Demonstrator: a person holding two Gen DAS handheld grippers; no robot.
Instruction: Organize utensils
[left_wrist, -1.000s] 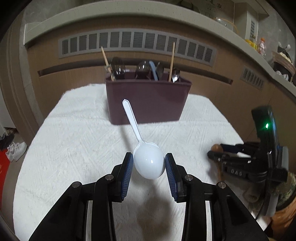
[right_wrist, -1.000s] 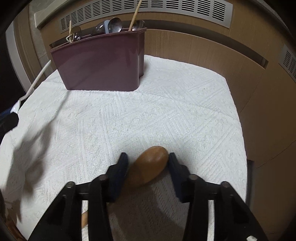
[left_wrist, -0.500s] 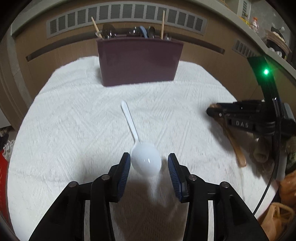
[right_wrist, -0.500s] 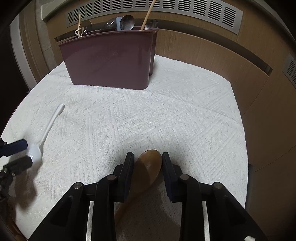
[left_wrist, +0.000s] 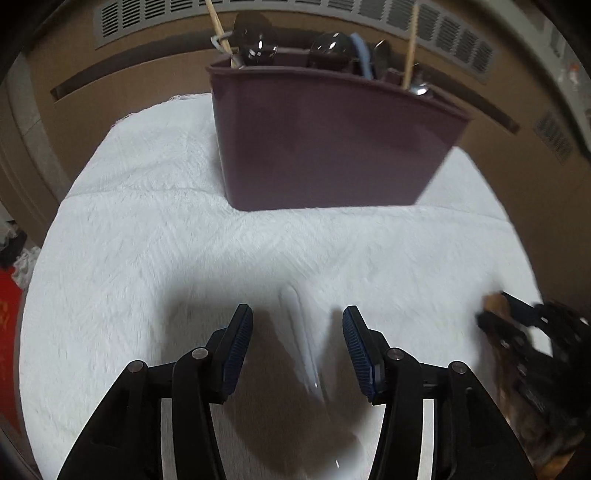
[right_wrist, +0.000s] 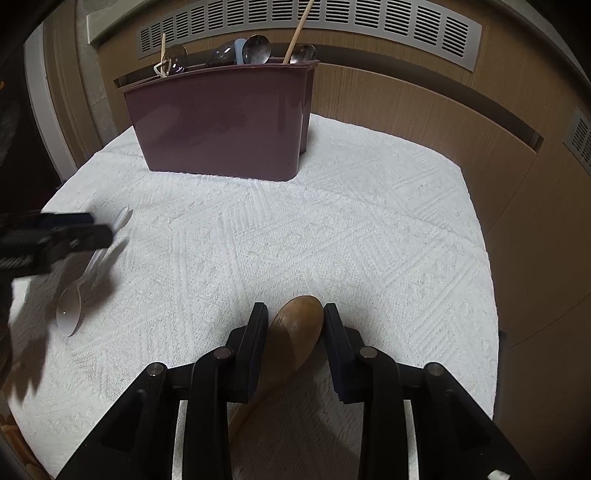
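The white plastic spoon (right_wrist: 75, 288) lies flat on the white textured cloth (right_wrist: 332, 236) that covers the bench, at the cloth's left side as the right wrist view shows it, with its bowl toward the near edge and its thin handle running away toward the holder. In the left wrist view the same spoon is blurred; its handle lies between the two blue-padded fingers (left_wrist: 238, 347) of the left tool (left_wrist: 297, 349), and neither pad touches it. The jaws of that tool are opening, with clear cloth showing on both sides of the handle.

The brown wooden spoon (right_wrist: 295, 332) lies on the cloth toward the near right side. Its oval bowl sits between the black fingers of the right tool (right_wrist: 295, 325), which are drawn in close against its two edges and pinch it; the handle runs back beneath the tool body toward the camera.

At the far side of the cloth stands the dark maroon plastic utensil holder (right_wrist: 221, 122), upright, well apart from both spoons. Several metal spoons (right_wrist: 256, 48) stand in it with bowls up, together with pale wooden chopsticks (right_wrist: 299, 26) and a light blue handle (left_wrist: 364, 55). Behind it runs a tan wooden cabinet front with a grey slatted vent (right_wrist: 369, 26).
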